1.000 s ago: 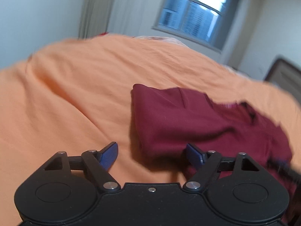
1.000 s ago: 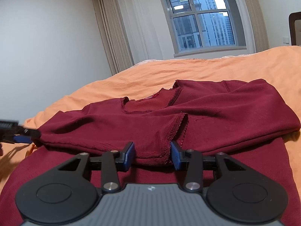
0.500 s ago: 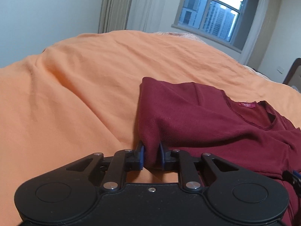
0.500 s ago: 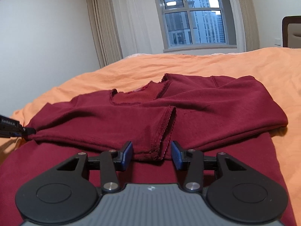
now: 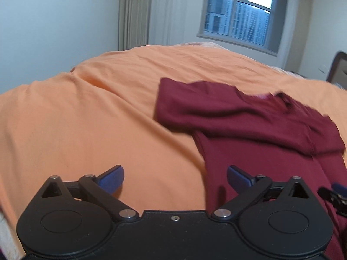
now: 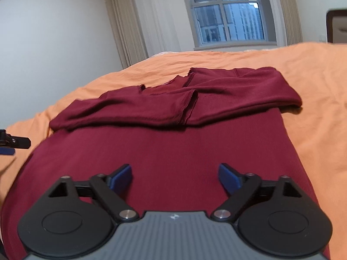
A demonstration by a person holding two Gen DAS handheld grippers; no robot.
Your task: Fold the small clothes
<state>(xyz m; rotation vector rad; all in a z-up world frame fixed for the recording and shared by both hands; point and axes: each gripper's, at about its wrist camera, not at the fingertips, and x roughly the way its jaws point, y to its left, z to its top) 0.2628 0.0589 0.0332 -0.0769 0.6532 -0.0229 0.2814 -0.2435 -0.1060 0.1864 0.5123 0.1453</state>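
A dark red long-sleeved top [image 6: 164, 147] lies flat on the orange bed, both sleeves folded across its chest so the cuffs meet near the middle. In the left wrist view the same top [image 5: 249, 117] lies to the right. My left gripper [image 5: 174, 178] is open over the bedsheet at the top's left edge, holding nothing. My right gripper [image 6: 174, 176] hovers open above the lower body of the top, nothing between its blue pads. The left gripper's tip [image 6: 15, 142] shows at the far left of the right wrist view.
The orange bedsheet [image 5: 86, 119] spreads wide to the left and beyond the top. A window [image 6: 225, 19] and curtains [image 6: 134, 21] stand behind the bed. A dark headboard or chair [image 6: 337, 26] sits at the far right.
My left gripper let go of the folded sleeve edge, opened wide and drew back. My right gripper also opened wider and pulled back toward the hem. The sleeves stay folded.
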